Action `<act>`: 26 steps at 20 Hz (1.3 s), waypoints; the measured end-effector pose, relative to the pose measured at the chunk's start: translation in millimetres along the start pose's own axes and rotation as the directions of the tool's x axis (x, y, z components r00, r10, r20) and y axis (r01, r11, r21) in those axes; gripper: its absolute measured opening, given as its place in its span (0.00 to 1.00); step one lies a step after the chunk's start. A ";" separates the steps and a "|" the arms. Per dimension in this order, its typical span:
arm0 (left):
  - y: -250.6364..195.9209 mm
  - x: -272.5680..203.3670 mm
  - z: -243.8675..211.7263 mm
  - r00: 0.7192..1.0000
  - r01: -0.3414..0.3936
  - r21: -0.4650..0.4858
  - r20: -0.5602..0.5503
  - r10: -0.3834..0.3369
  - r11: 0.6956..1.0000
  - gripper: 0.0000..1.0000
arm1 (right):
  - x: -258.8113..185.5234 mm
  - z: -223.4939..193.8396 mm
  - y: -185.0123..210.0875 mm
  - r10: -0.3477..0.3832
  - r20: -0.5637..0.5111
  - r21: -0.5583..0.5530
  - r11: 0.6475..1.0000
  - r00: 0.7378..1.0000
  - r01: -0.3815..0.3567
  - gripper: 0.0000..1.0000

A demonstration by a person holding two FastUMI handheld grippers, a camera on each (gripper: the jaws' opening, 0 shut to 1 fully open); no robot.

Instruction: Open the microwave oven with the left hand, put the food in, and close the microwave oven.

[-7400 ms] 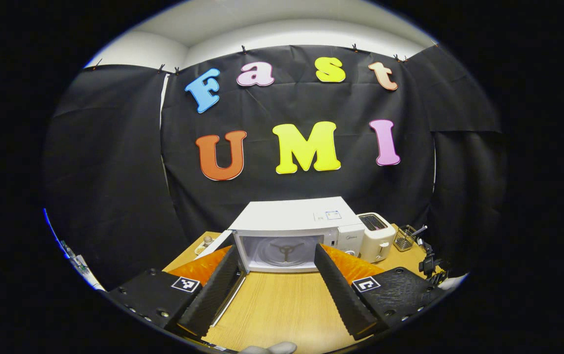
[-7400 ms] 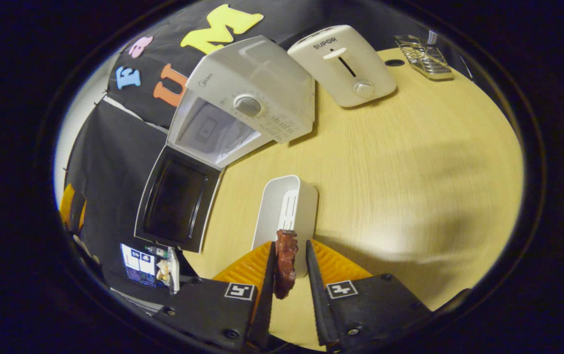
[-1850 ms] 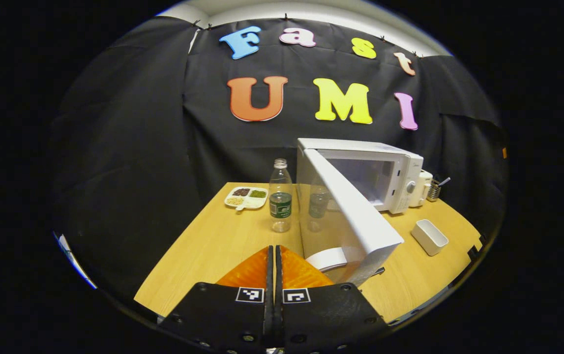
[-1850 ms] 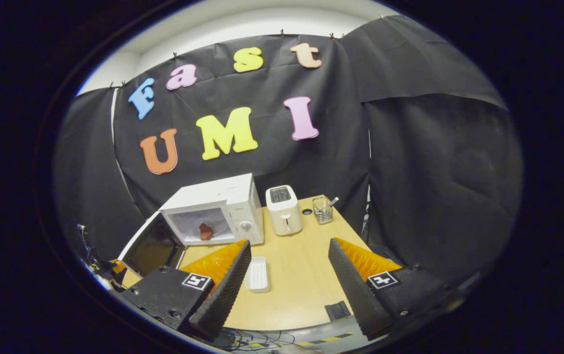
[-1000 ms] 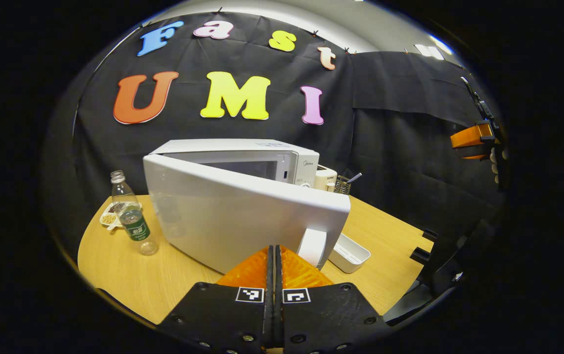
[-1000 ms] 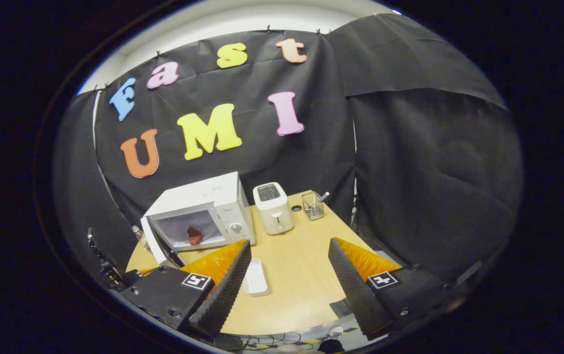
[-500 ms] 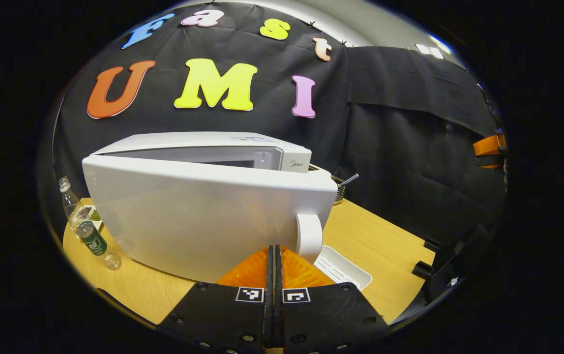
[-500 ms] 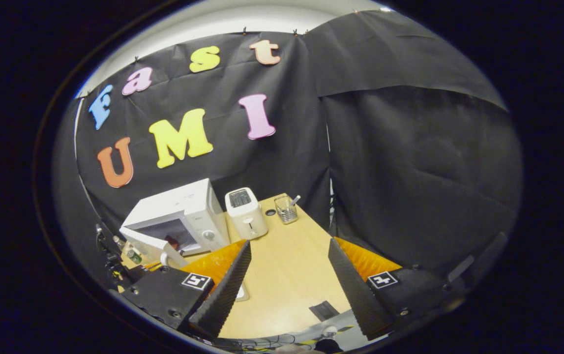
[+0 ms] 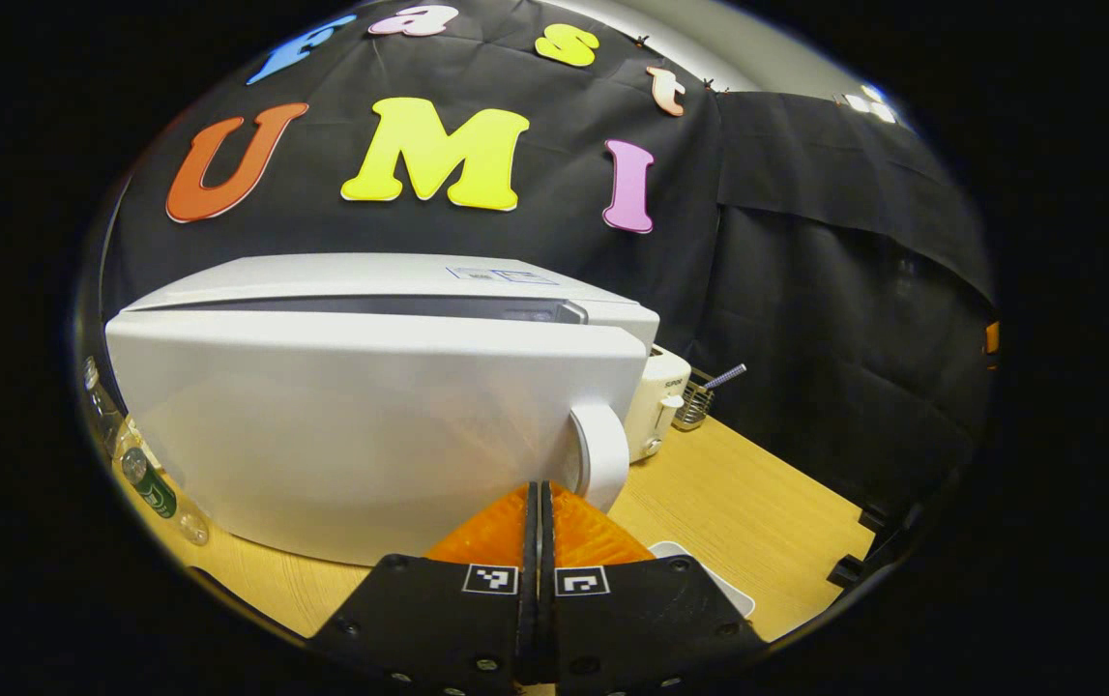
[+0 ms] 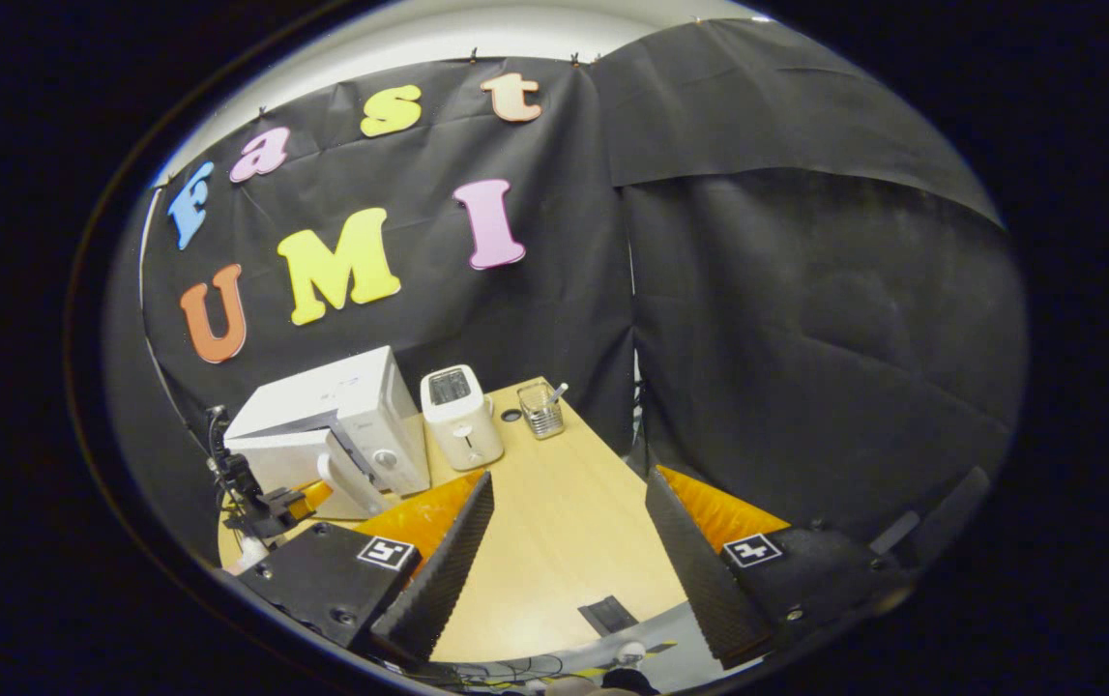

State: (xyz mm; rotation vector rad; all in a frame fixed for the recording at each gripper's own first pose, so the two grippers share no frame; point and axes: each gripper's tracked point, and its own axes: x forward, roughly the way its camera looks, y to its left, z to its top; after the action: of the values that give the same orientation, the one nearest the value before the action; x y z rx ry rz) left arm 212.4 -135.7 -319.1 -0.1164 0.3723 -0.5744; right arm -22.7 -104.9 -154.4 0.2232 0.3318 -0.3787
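My left gripper (image 9: 537, 498) has its two fingers pressed flat together with nothing between them, and its tips sit at the outer face of the microwave door (image 9: 370, 425), just beside the door's rounded handle (image 9: 598, 454); I cannot tell whether the tips actually touch the panel. The door stands nearly closed, with a narrow dark gap still showing along its top edge against the microwave oven (image 9: 390, 280). In the right gripper view I see this same gripper (image 10: 307, 501) from afar, low against the door (image 10: 274, 459). My right gripper (image 10: 569, 527) is spread wide and empty, held above the wooden table (image 10: 554, 522), well apart from the oven (image 10: 341, 401). The food is hidden behind the door; I cannot make it out. Beside the oven stands a white toaster (image 10: 459, 416), and beyond it a wire basket (image 10: 540, 408) holding a utensil. A white tray (image 9: 709, 585) lies on the table near my left gripper, and a plastic bottle (image 9: 143, 478) stands at the oven's far side.
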 end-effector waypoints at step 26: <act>26.5 -22.4 -13.6 0.967 -0.249 -0.019 -0.052 0.248 0.968 0.00 | -10.3 -15.3 -22.9 0.031 -0.018 0.012 0.999 0.999 -0.031 1.00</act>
State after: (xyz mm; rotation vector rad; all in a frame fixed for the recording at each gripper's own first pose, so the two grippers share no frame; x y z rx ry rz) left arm 203.4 -101.3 -330.3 -0.0782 0.4352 -0.3249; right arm -45.1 -118.1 -168.3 0.2432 0.3437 -0.3485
